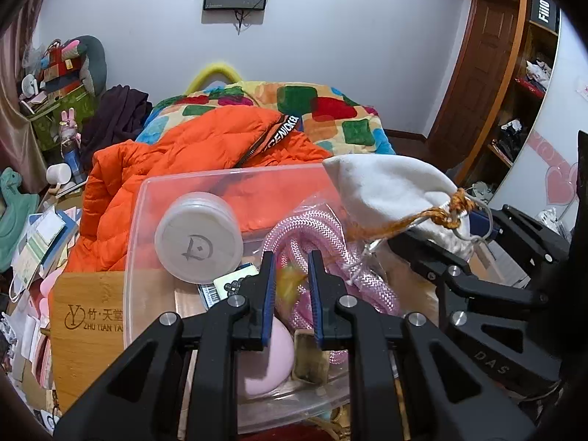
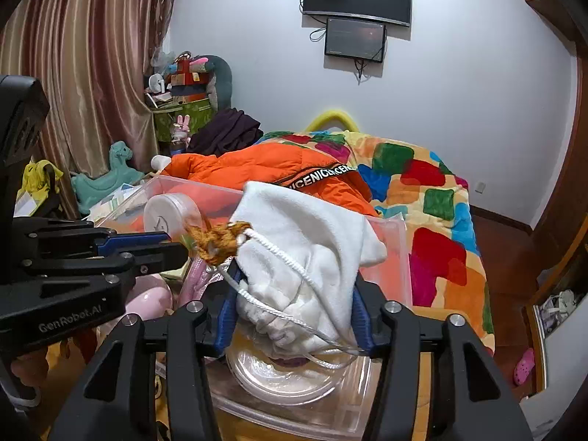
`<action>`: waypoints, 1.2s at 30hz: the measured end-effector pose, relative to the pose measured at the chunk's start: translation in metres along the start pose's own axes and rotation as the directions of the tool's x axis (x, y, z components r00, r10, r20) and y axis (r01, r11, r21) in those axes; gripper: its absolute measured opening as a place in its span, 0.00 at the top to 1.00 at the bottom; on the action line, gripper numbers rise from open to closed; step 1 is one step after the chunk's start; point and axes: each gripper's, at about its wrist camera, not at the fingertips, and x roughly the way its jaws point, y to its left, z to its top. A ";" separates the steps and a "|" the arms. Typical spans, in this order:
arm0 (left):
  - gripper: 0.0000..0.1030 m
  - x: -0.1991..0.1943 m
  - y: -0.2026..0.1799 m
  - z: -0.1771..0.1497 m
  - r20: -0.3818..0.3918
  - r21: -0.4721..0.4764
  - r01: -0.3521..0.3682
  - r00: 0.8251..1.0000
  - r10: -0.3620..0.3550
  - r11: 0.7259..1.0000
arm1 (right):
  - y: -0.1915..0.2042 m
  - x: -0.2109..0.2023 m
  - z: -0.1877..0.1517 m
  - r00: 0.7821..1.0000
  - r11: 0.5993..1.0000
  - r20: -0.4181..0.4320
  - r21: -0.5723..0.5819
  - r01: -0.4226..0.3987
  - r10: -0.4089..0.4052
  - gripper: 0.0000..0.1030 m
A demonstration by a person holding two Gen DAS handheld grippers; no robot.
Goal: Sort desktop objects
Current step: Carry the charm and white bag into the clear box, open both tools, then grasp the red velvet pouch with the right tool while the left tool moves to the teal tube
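A clear plastic bin stands on the desk and also shows in the right wrist view. It holds a round white case, pink rope, a pink egg-shaped thing and cards. My right gripper is shut on a white drawstring pouch with an orange cord knot, held over the bin. The pouch shows at right in the left wrist view. My left gripper hovers over the bin with a narrow gap between its jaws; a blurred yellow thing lies between or below the pads.
A wooden box stands left of the bin. Papers and books pile at the far left. An orange jacket and a patterned blanket cover the bed behind. Shelves stand at the right.
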 end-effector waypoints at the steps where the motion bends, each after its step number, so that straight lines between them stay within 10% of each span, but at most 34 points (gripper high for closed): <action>1: 0.85 0.001 0.000 0.000 -0.005 -0.001 0.002 1.000 -0.002 1.000 | 0.001 0.000 0.000 1.000 1.000 0.000 -0.008 0.008 -0.008 0.51; 16: 0.47 -0.045 -0.004 -0.002 0.075 0.003 -0.040 0.996 0.039 0.999 | 0.006 -0.033 -0.009 0.998 0.997 0.018 -0.040 0.066 -0.065 0.20; 36: 0.16 -0.117 0.029 -0.058 0.175 -0.035 -0.131 0.975 0.135 0.991 | 0.034 -0.082 -0.053 0.998 0.997 0.021 0.050 -0.055 0.054 0.20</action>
